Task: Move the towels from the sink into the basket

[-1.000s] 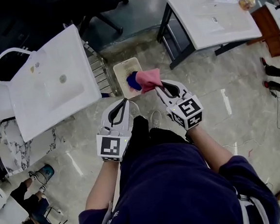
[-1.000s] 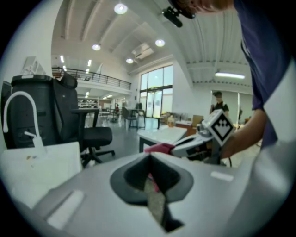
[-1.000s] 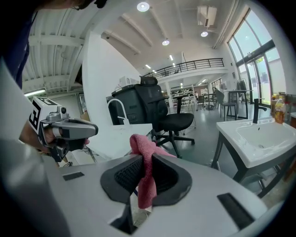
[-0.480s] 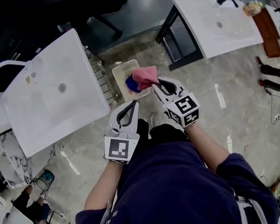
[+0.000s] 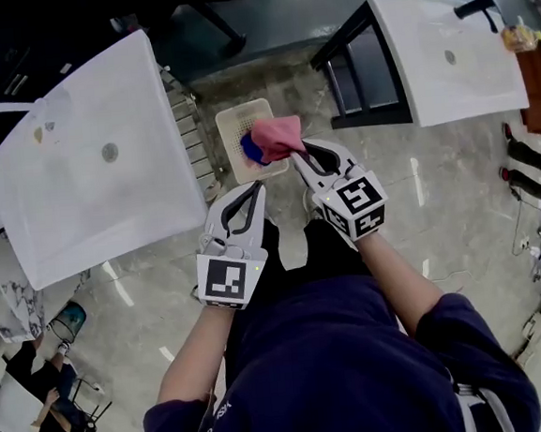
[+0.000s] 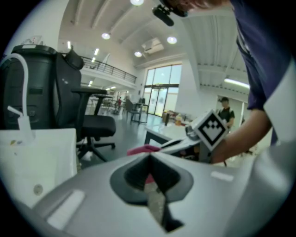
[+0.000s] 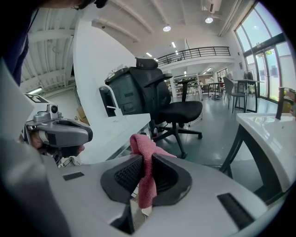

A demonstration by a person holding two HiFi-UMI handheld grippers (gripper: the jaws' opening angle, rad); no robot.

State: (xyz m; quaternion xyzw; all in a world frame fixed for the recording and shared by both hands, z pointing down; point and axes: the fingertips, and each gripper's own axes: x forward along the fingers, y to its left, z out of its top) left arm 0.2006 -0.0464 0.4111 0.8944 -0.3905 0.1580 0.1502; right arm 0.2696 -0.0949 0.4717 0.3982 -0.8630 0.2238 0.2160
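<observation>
The shiny stone floor carries a white sink at the left and a second sink far right. Between them stands a pale basket with a blue towel inside. The right gripper has its fingers closed on a pink towel, just above the basket. The left gripper has its fingers closed, with nothing between them.

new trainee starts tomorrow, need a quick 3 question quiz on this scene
1. True or false: the left tool is shut with nothing in it.
2. The right tool grips: A) a sponge B) the pink towel C) nothing
3. Fill in: the blue towel lies in the white ____ on the floor.

Key: 1 true; 2 B; 3 basket
</observation>
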